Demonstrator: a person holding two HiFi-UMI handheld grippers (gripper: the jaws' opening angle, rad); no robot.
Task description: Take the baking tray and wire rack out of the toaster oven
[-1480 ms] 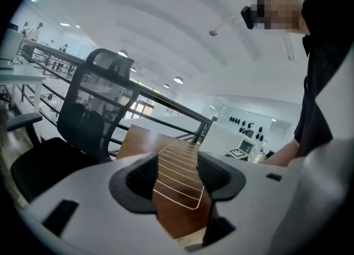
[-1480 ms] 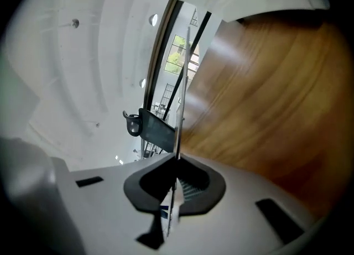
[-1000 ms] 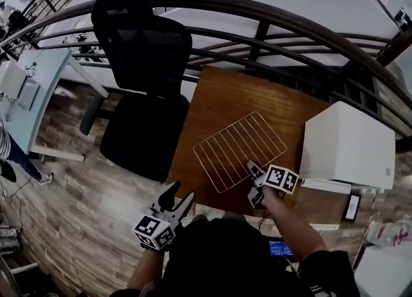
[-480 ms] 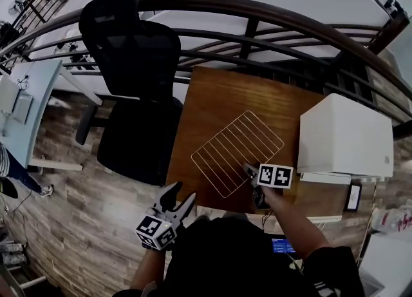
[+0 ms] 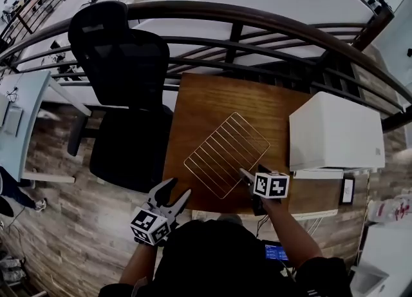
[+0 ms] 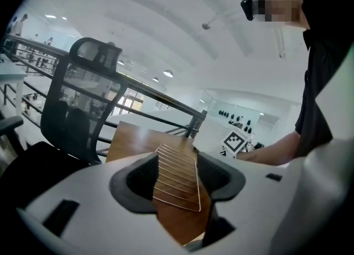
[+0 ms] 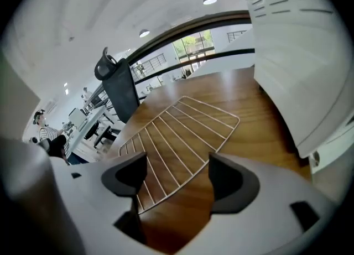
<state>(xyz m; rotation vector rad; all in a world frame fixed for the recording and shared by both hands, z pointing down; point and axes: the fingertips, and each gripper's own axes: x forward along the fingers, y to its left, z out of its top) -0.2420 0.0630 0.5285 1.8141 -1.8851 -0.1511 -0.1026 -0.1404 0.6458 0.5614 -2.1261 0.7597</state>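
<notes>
Head view: one wire rack (image 5: 226, 154) on one table (image 5: 212, 96) — left claw (image 5: 177, 188) released, right claw (image 5: 251, 171) just opening, empty.

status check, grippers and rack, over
Left hand-held gripper open, empty. Right hand-held gripper jaws just opened, nothing gripped. Wire rack flat on table, beside toaster oven. Baking tray not seen.

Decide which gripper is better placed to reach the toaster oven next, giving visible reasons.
Right, probably. The right gripper, its fingers just opened and empty over the wire rack, sits beside the toaster oven; the left gripper hangs beyond the table at its opposite edge.
</notes>
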